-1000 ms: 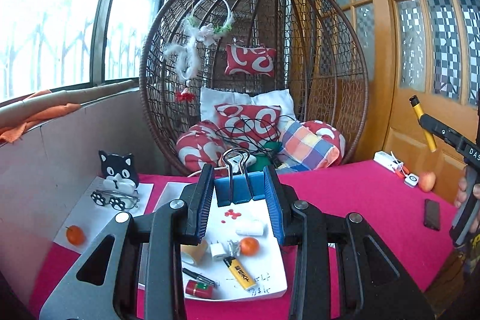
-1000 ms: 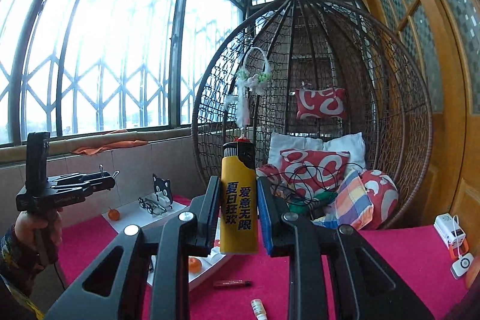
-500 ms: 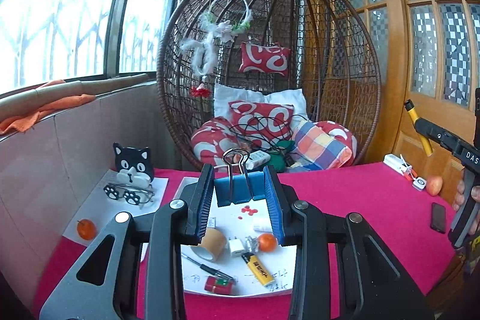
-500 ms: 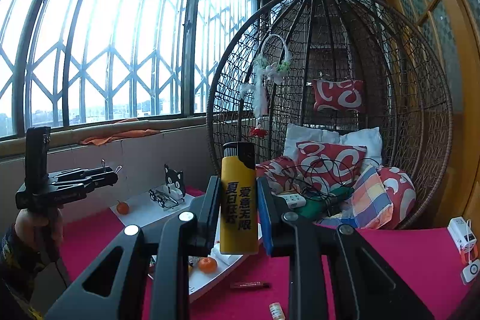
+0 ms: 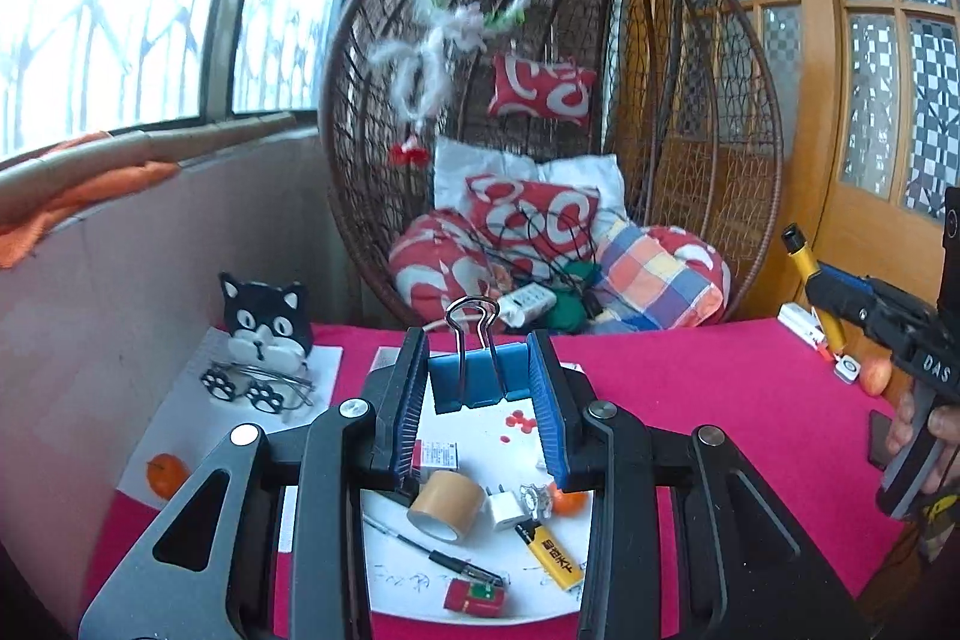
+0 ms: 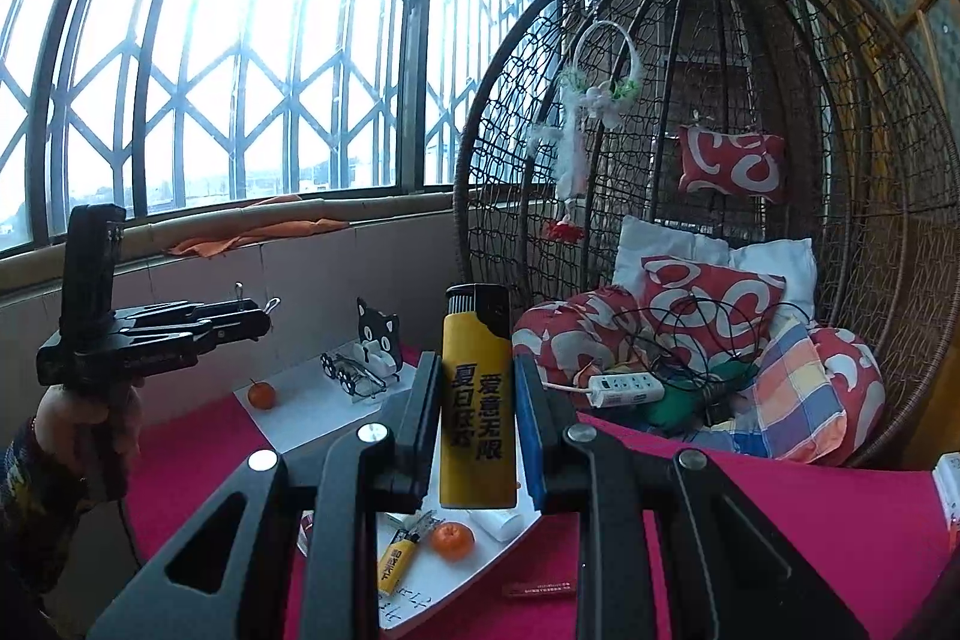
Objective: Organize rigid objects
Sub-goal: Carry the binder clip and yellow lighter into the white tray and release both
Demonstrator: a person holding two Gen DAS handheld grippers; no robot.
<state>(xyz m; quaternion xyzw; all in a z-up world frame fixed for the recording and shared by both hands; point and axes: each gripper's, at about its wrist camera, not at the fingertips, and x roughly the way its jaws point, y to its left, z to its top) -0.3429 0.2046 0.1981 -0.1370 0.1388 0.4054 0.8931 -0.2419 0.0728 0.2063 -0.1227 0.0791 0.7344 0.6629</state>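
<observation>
Left gripper (image 5: pixel 480 388) clamps blue binder clip (image 5: pixel 474 379); right gripper (image 6: pixel 477 400) pinches yellow lighter (image 6: pixel 478 400) upright. Both hover above white sheet (image 5: pixel 480 424), presumably the sorting spot.

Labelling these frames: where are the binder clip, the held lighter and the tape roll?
binder clip (image 5: pixel 477 381), left wrist view, blue body.
held lighter (image 6: pixel 477 424), right wrist view, yellow body.
tape roll (image 5: pixel 446 503), left wrist view, brown outer side.

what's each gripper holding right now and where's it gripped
Left gripper clamps a blue binder clip by its body ends, wire handles up. Right gripper clamps a yellow lighter by its sides, upright.
</observation>
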